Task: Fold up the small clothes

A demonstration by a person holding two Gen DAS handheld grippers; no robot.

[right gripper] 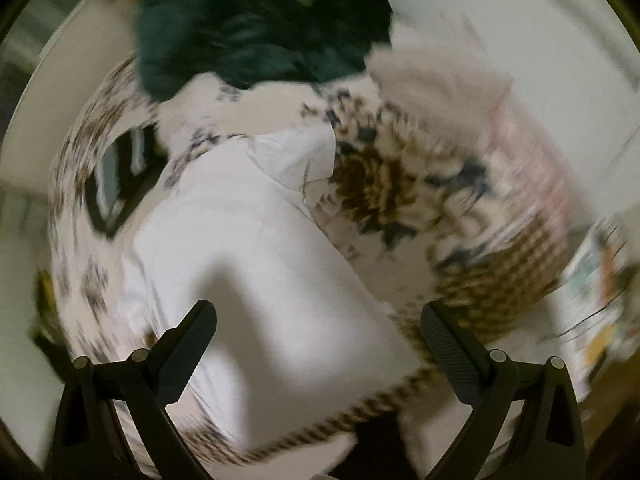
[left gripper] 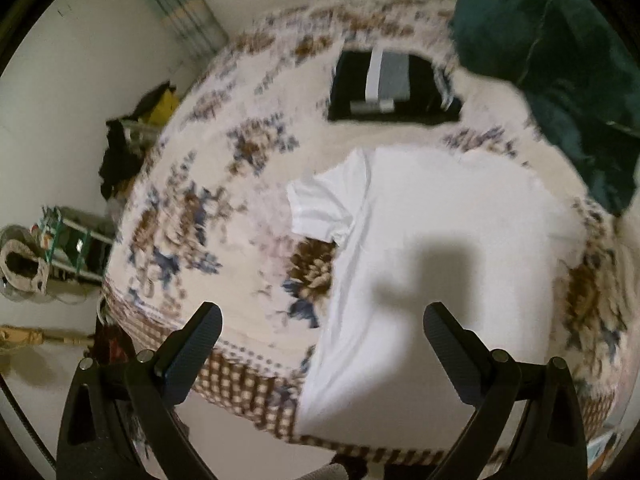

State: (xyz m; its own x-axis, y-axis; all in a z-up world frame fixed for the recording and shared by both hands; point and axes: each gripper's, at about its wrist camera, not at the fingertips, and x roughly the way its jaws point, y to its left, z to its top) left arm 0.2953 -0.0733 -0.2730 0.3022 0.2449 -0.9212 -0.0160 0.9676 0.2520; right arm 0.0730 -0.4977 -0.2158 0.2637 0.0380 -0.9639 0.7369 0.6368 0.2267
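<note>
While I held both tools above the bed, my left gripper (left gripper: 322, 320) had its fingers spread wide apart with nothing between them, and my right gripper (right gripper: 318, 318) stood just as wide and just as empty. Neither one touched any cloth.

Through the left camera, the white T-shirt (left gripper: 432, 248) lay flat on the floral bedspread (left gripper: 208, 216), filling the middle of the view, with one short sleeve (left gripper: 324, 204) sticking out toward nine o'clock. Its hem end reached toward six o'clock, close to the checked border of the spread. A dark shadow fell across the shirt's body. At twelve o'clock from the shirt, apart from it, lay a folded black garment with a white and grey stripe (left gripper: 390, 84). A dark green blanket (left gripper: 560, 68) was heaped at two o'clock, just beside the shirt's far corner.

Through the right camera, blurred by motion, the same T-shirt (right gripper: 248, 240) lay in the centre, its sleeve (right gripper: 296, 156) pointing toward one o'clock. The green blanket (right gripper: 256, 24) sat at twelve o'clock, and a pale pink cloth (right gripper: 436, 80) at two o'clock.
</note>
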